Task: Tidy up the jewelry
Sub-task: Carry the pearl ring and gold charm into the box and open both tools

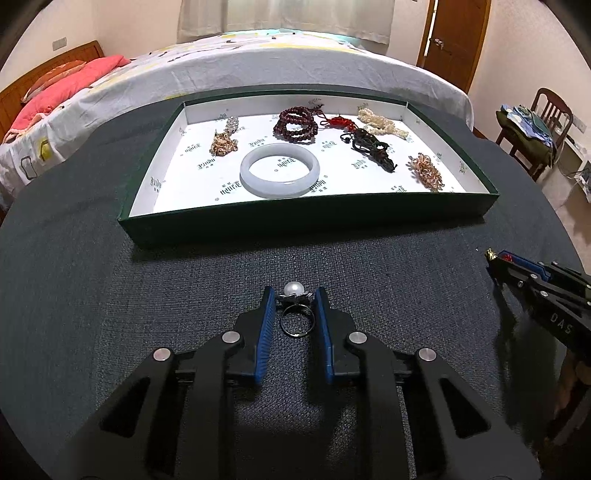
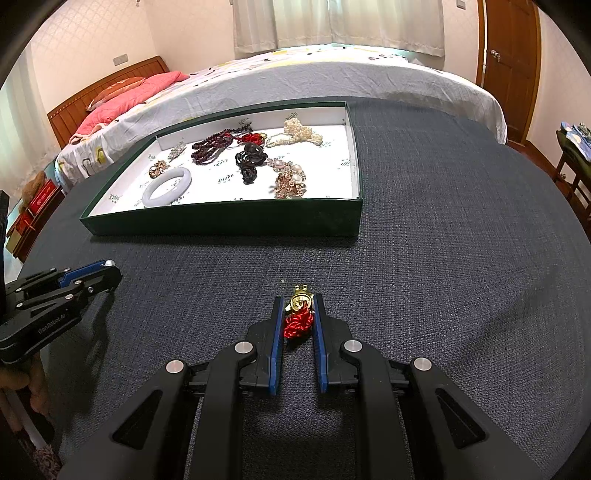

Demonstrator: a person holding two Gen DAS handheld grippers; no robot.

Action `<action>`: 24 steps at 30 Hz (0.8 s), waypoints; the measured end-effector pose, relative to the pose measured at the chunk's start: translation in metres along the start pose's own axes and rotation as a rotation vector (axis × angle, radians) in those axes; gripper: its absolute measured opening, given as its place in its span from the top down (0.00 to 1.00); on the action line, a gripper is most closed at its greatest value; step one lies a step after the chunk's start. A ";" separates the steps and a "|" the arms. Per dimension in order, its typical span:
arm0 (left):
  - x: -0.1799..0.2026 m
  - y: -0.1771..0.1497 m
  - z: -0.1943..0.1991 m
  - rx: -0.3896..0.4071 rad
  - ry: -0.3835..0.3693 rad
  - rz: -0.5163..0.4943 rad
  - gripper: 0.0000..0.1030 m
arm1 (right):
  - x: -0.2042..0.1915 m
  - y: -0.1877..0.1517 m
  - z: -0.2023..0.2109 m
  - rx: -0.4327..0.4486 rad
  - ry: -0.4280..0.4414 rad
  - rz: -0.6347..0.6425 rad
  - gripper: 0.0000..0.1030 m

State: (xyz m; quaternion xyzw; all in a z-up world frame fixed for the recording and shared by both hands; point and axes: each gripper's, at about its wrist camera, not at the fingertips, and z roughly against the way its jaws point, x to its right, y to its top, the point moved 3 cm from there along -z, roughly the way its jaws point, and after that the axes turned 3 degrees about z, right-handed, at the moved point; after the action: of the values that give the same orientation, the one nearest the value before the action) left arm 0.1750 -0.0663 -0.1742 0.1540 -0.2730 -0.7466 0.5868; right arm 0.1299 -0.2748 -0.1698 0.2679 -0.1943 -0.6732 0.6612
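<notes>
Pinching pearl ring (image 1: 294, 303), left gripper (image 1: 294, 300); right gripper (image 2: 298, 308) clamping gold charm, red knot (image 2: 298, 320).

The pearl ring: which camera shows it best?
The left wrist view: the pearl ring sits close and centred between the left tool's pads, pearl and band both plain. The right wrist view shows only a glimpse of the pearl at that tool's tip, far left.

a home bedroom: a made bed (image 1: 295, 62) with pink pillow (image 1: 70, 88), curtains (image 2: 340, 22), wooden door (image 1: 454, 33).
</notes>
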 end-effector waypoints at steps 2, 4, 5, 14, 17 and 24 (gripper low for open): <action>0.000 0.000 0.000 0.001 -0.002 0.001 0.79 | 0.000 0.000 0.000 0.002 0.000 -0.004 0.85; 0.000 0.000 0.001 0.004 -0.002 0.001 0.79 | 0.000 0.000 0.000 0.003 -0.001 -0.003 0.85; 0.000 0.000 0.002 0.005 -0.003 0.000 0.79 | 0.000 0.000 0.000 0.003 -0.001 -0.002 0.85; -0.003 0.001 0.011 0.027 -0.003 0.012 0.79 | -0.001 0.000 0.003 0.005 0.026 -0.027 0.85; -0.006 0.003 0.017 0.042 -0.002 0.019 0.79 | -0.005 0.000 0.006 0.012 0.031 -0.024 0.85; -0.010 0.008 0.034 0.081 -0.007 0.033 0.80 | -0.018 0.010 0.025 0.053 0.044 -0.003 0.85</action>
State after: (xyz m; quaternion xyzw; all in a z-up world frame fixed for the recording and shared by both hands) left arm 0.1656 -0.0503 -0.1432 0.1707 -0.3075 -0.7255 0.5915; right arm 0.1218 -0.2594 -0.1424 0.3003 -0.1968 -0.6628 0.6571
